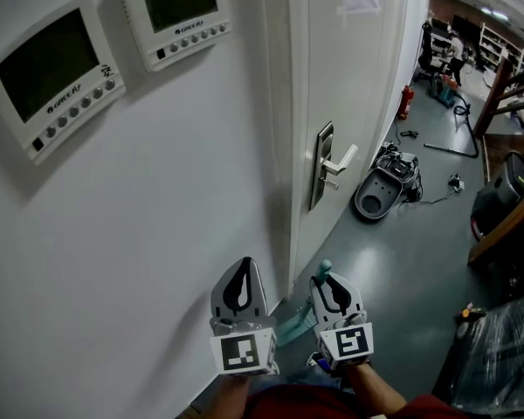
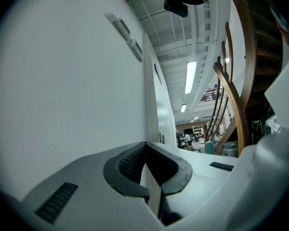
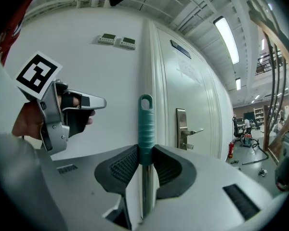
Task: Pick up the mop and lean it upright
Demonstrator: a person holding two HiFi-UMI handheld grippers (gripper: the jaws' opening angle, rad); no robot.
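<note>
The mop stands upright against the white wall beside the door frame. Its teal grip (image 3: 145, 129) ends in a hanging loop, and the metal shaft (image 3: 145, 191) runs down between the jaws. My right gripper (image 3: 145, 160) is shut on the handle where teal meets metal. From the head view the handle tip (image 1: 323, 269) pokes out above my right gripper (image 1: 328, 279), and a pale teal part of the mop (image 1: 293, 326) shows near the floor. My left gripper (image 1: 243, 269) hovers beside it near the wall, jaws together and empty (image 2: 145, 144).
Two wall control panels (image 1: 57, 72) (image 1: 176, 11) hang above left. The white door (image 1: 349, 77) with its lever handle (image 1: 336, 166) is just right of the mop. A grey machine (image 1: 384, 190), cables, wooden stair rails (image 1: 506, 225) and a plastic-wrapped bundle (image 1: 498, 356) occupy the floor at right.
</note>
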